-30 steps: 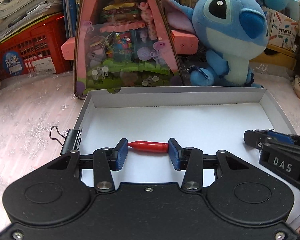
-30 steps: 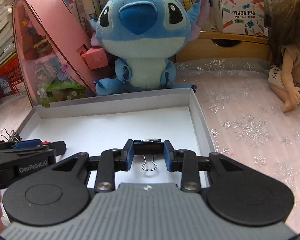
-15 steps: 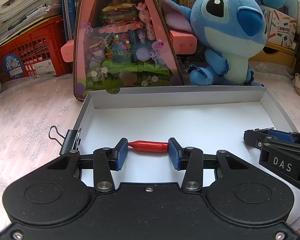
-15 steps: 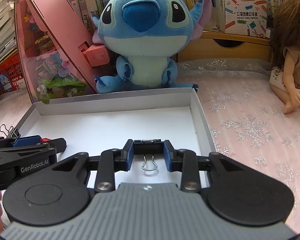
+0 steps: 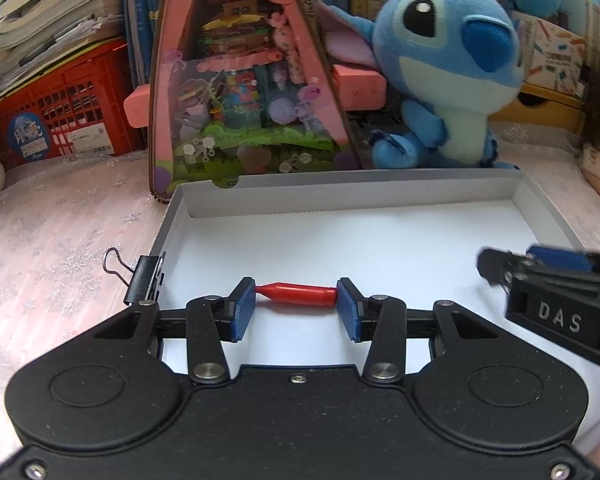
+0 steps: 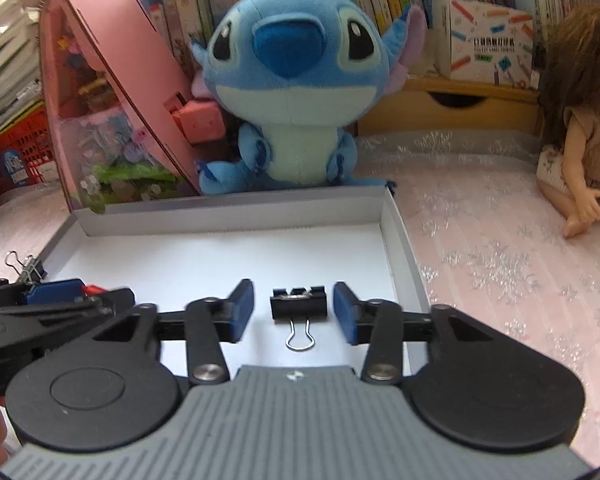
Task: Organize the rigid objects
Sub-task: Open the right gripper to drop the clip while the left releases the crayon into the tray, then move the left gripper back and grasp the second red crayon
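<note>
A small black metal binder clip (image 6: 299,303) lies on the white floor of the shallow grey-walled cardboard box (image 6: 400,240), between the right gripper (image 6: 294,310), whose blue pads have just been opening and stand clear of it. The left gripper (image 5: 296,298) pinches a small red plastic cone-tipped piece (image 5: 298,293) end to end above the same floor. Another black binder clip (image 5: 142,278) bites the box's left wall. A blue plush toy (image 6: 288,92) and a pink toy house (image 5: 236,80) crowd the far rim.
</note>
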Motion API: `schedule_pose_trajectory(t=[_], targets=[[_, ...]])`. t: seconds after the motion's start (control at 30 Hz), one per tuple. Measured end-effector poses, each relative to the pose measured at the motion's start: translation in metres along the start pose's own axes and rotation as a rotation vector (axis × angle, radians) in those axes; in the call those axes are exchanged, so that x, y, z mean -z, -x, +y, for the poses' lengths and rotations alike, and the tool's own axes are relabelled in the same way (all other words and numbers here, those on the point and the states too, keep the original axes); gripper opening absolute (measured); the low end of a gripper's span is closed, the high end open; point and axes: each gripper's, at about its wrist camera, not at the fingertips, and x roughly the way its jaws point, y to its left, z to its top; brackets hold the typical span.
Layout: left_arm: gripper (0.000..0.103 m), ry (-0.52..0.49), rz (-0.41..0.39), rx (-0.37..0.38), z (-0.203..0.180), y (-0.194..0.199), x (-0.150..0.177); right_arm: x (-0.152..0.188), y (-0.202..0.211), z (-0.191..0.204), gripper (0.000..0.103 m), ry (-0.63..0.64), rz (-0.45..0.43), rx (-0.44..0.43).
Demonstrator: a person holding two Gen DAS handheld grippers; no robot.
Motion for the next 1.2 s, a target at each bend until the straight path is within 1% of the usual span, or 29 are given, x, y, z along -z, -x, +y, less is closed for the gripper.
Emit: schedule_pose_trajectory(t=[0.07, 0.2, 0.23, 0.3, 0.43, 0.5, 0.7, 0.8, 0.97, 1.07, 1.2], targets=[[0.046, -0.012, -0.02, 0.004, -0.001, 0.009, 0.002, 0.001, 0.006, 0.001, 0.066, 0.014, -0.012, -0.001], [0.059, -0.039, -0.056, 0.022, -0.004, 0.033, 0.011, 0.005, 0.024, 0.0, 0.074, 0.032, -0.037, -0.015], [0.064, -0.047, -0.065, 0.028, -0.004, 0.039, 0.015, 0.007, 0.03, -0.001, 0.075, 0.036, -0.046, -0.021], [0.068, -0.064, -0.083, 0.038, -0.005, 0.053, 0.023, 0.012, 0.043, -0.004, 0.077, 0.052, -0.064, -0.029], [0.075, -0.081, -0.114, 0.059, -0.004, 0.081, 0.041, 0.023, 0.074, -0.006, 0.08, 0.089, -0.102, -0.053], [0.077, -0.074, -0.118, 0.074, -0.002, 0.095, 0.05, 0.031, 0.091, -0.006, 0.082, 0.104, -0.125, -0.066], [0.078, -0.029, -0.13, 0.159, 0.016, 0.133, 0.089, 0.061, 0.138, -0.006, 0.084, 0.155, -0.171, -0.14], [0.078, -0.033, -0.14, 0.183, 0.022, 0.152, 0.112, 0.081, 0.157, -0.007, 0.084, 0.165, -0.181, -0.174], [0.079, -0.07, -0.173, 0.226, 0.027, 0.182, 0.15, 0.115, 0.181, -0.016, 0.084, 0.172, -0.183, -0.223], [0.079, -0.096, -0.169, 0.242, 0.028, 0.194, 0.171, 0.135, 0.193, -0.022, 0.084, 0.184, -0.183, -0.232], [0.079, -0.095, -0.162, 0.242, 0.031, 0.204, 0.195, 0.158, 0.206, -0.029, 0.084, 0.21, -0.176, -0.214]])
